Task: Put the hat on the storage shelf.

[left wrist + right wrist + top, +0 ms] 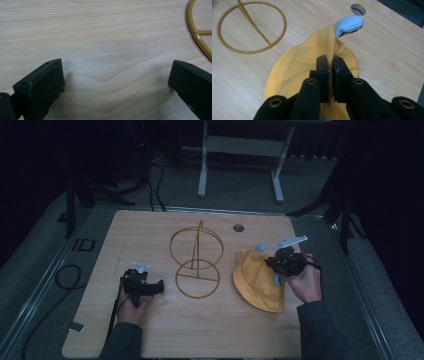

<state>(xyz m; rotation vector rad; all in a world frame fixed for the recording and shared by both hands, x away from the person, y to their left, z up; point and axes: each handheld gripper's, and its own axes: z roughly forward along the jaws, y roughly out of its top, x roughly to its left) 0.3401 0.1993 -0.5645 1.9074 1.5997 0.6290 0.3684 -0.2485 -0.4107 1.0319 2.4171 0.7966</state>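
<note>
A yellow hat with a light blue brim tip lies on the right part of the wooden table. My right gripper is shut on a raised fold of the yellow hat; in the high view this right gripper sits over the hat's right edge. A gold wire stand, with an upright ring and a flat base ring, occupies the table's middle. My left gripper rests low at the left of the stand's base, open, with bare wood between its jaws.
A round cable hole lies in the table top behind the hat. A curve of the stand's base ring shows at the right of the left gripper view. Dark floor with a cable surrounds the table; a white frame stands behind it.
</note>
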